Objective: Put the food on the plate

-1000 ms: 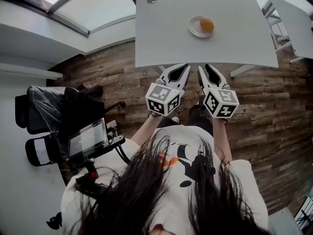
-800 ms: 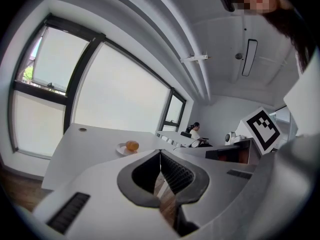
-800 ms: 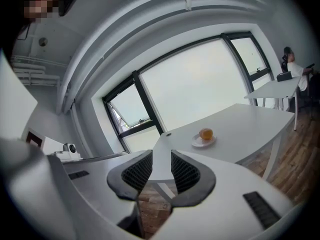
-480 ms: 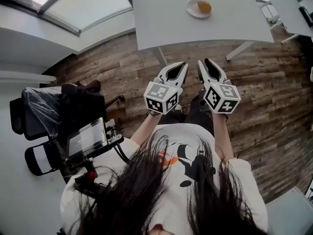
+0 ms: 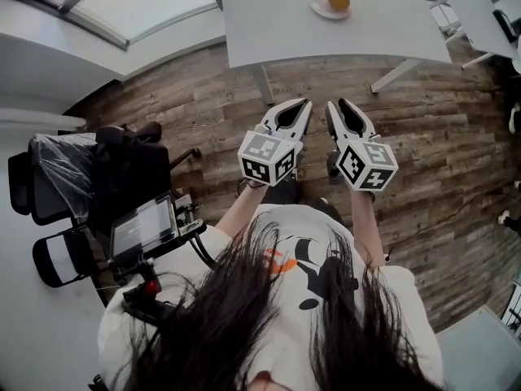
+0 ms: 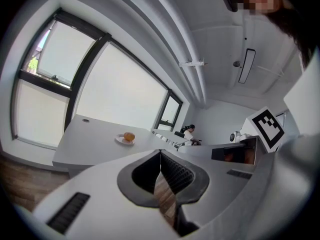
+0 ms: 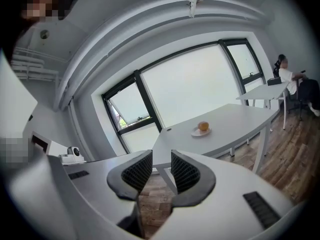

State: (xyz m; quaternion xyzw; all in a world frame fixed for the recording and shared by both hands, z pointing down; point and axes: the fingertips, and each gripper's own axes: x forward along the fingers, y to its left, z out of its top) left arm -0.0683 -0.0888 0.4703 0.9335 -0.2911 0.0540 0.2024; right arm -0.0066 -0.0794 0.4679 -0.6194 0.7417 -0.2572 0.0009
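Hovering over plank-wood floor [image 5: 423, 137]: left claw [image 5: 301, 104], right claw [image 5: 337, 106], both pinched narrow, empty. Round orange food [image 5: 339, 1] sitting on shallow white plate [image 5: 319, 6], smooth grey counter [image 5: 269, 23].

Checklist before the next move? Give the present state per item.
1. Food on plate: ok. The round orange food sits on the plate.
2. Left gripper empty: ok. Jaws together, nothing between.
3. Right gripper empty: ok. Jaws closed to a slit, nothing between.
4. Grippers clear of table: ok. Both are over the wooden floor.
5. More food to move: cannot tell. None shows on the table.
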